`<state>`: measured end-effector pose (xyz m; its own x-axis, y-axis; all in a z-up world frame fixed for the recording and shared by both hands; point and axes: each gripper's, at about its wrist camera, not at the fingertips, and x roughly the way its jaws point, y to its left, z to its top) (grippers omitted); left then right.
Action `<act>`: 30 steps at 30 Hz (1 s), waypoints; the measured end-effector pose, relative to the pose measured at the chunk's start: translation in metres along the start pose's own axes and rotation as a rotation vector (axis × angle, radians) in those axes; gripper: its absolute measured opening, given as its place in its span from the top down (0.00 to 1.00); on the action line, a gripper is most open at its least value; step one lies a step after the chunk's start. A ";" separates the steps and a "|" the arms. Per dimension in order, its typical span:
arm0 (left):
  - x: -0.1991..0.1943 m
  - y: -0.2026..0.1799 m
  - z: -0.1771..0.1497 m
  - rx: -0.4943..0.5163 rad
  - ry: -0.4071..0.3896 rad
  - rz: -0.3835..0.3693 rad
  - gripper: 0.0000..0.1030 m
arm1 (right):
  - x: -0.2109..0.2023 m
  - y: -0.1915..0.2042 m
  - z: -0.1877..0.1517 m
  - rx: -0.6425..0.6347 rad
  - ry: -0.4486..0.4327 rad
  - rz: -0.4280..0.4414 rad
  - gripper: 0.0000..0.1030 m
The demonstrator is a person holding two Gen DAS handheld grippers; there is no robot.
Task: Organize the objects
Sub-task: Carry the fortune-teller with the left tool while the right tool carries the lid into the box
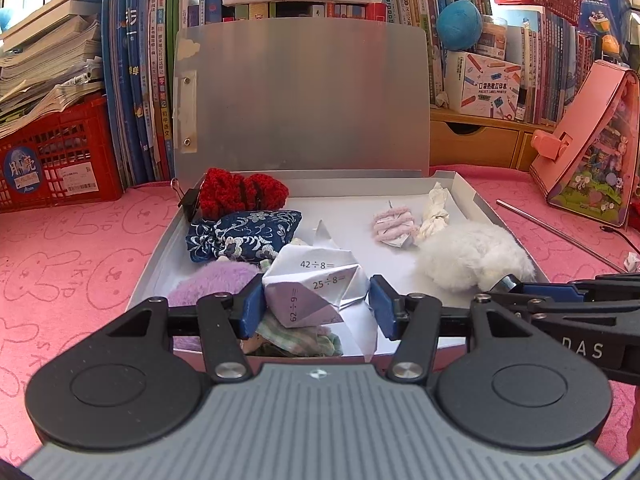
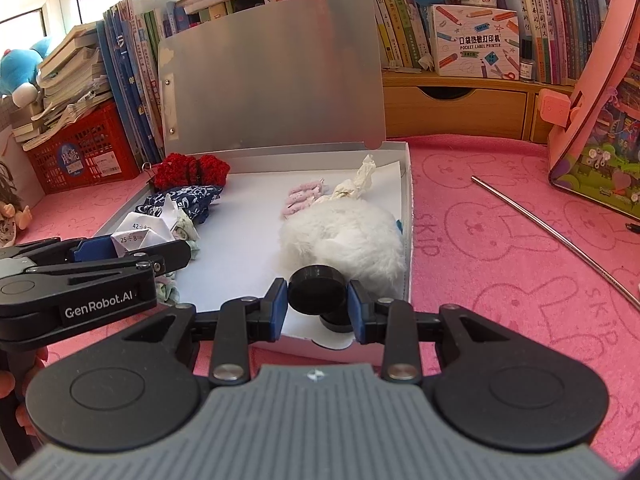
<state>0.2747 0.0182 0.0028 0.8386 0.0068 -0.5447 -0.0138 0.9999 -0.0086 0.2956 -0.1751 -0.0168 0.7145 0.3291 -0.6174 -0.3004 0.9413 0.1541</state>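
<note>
The right tool [image 2: 317,307] was clamped on a black cap [image 2: 316,286] over the box's [image 2: 408,216] near edge; the left tool [image 1: 318,307] seemingly gripped the folded paper [image 1: 316,286] leftward.

Pouch [image 1: 244,234] behind paper [image 1: 316,288] in box [image 1: 466,196]

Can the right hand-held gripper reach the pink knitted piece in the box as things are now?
Probably not directly. The right hand-held gripper is shut on a black round cap, and the white fluffy toy lies between it and the pink knitted piece.
</note>
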 end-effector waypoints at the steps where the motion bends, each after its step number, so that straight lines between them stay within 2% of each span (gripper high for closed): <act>1: 0.001 0.000 0.000 0.001 0.001 0.002 0.41 | 0.001 0.000 0.000 -0.002 0.002 -0.001 0.64; 10: 0.022 0.002 0.003 0.037 0.008 0.017 0.41 | 0.009 0.002 0.004 -0.024 0.005 -0.012 0.64; 20: 0.051 0.003 0.013 0.014 0.026 0.053 0.40 | 0.036 -0.007 0.033 0.015 0.025 -0.065 0.63; 23: 0.051 0.003 0.014 0.007 0.031 0.050 0.39 | 0.034 -0.011 0.039 0.064 0.017 -0.022 0.60; 25: 0.048 0.002 0.015 0.015 0.030 0.048 0.35 | 0.030 -0.009 0.039 0.057 0.003 -0.017 0.45; 28: 0.042 0.004 0.016 0.014 0.027 0.036 0.26 | 0.026 -0.005 0.037 0.043 -0.006 -0.020 0.42; 30: 0.036 0.004 0.018 0.012 0.023 0.029 0.24 | 0.023 -0.005 0.035 0.047 -0.007 -0.017 0.42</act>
<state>0.3152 0.0230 -0.0019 0.8253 0.0354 -0.5635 -0.0313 0.9994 0.0169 0.3360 -0.1698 -0.0045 0.7234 0.3136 -0.6151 -0.2582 0.9491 0.1802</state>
